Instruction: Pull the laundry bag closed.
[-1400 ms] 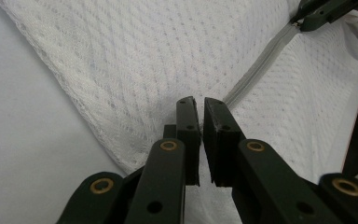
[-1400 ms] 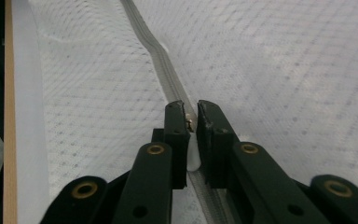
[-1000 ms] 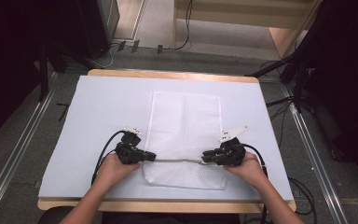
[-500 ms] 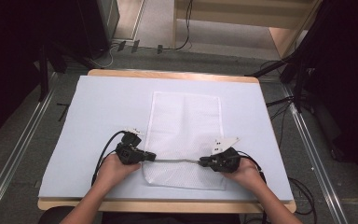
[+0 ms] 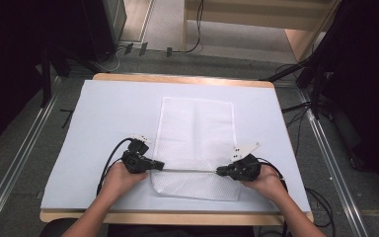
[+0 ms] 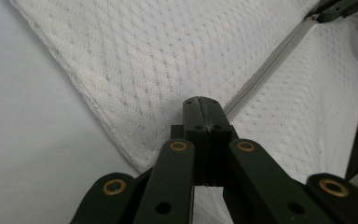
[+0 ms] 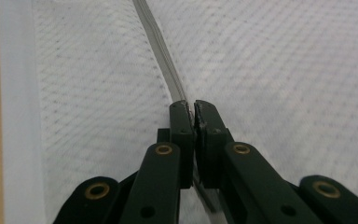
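Both tongs (image 5: 159, 165) (image 5: 220, 171) hide the pinched zipper's (image 5: 190, 170) ends.

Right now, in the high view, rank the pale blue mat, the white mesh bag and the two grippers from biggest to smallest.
1. pale blue mat
2. white mesh bag
3. left gripper and right gripper: they look about alike, so no ranking between them.

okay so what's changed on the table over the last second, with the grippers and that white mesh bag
Both grippers have just closed their jaws on the mesh bag's zipper line: the left gripper at its left end, the right gripper at its right end, after shifting slightly inward. The mesh bag and white mat stayed put.
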`<state>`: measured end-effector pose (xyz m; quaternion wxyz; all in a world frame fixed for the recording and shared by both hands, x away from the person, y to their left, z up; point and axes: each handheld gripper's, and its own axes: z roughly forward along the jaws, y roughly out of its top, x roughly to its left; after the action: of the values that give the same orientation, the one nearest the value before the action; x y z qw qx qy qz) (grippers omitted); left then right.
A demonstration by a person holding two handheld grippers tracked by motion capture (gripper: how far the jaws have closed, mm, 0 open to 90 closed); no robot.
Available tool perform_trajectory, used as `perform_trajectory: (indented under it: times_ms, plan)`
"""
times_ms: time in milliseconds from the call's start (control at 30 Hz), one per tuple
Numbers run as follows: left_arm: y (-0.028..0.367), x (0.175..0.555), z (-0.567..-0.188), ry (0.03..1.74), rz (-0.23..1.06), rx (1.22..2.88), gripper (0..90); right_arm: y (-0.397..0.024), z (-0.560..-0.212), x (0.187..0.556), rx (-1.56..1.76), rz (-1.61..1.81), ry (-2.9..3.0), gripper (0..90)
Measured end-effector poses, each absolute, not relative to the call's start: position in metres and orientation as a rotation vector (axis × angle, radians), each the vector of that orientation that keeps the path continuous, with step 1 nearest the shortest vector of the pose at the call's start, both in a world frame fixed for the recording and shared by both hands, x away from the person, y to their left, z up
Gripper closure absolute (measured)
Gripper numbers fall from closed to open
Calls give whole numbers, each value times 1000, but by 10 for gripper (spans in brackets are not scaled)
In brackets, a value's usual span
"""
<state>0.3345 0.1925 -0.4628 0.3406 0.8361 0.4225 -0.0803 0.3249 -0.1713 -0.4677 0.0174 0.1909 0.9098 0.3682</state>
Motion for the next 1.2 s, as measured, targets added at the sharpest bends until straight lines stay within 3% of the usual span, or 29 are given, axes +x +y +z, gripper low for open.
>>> perform_trajectory:
  times_ms: [367,867,1033,1200]
  plan:
    - [193,335,-463,1104,-213,2170,900,-217,-463,320,611,1196,2794,893]
    - [194,336,-463,1069,-214,2172,900,-216,-462,323,674,1215,2776,888]
    - [194,336,-462,1055,-233,2160,822,-215,-462,325,713,1243,2774,878]
    - [194,335,-458,1050,-192,2157,739,-221,-456,327,754,1320,2708,781]
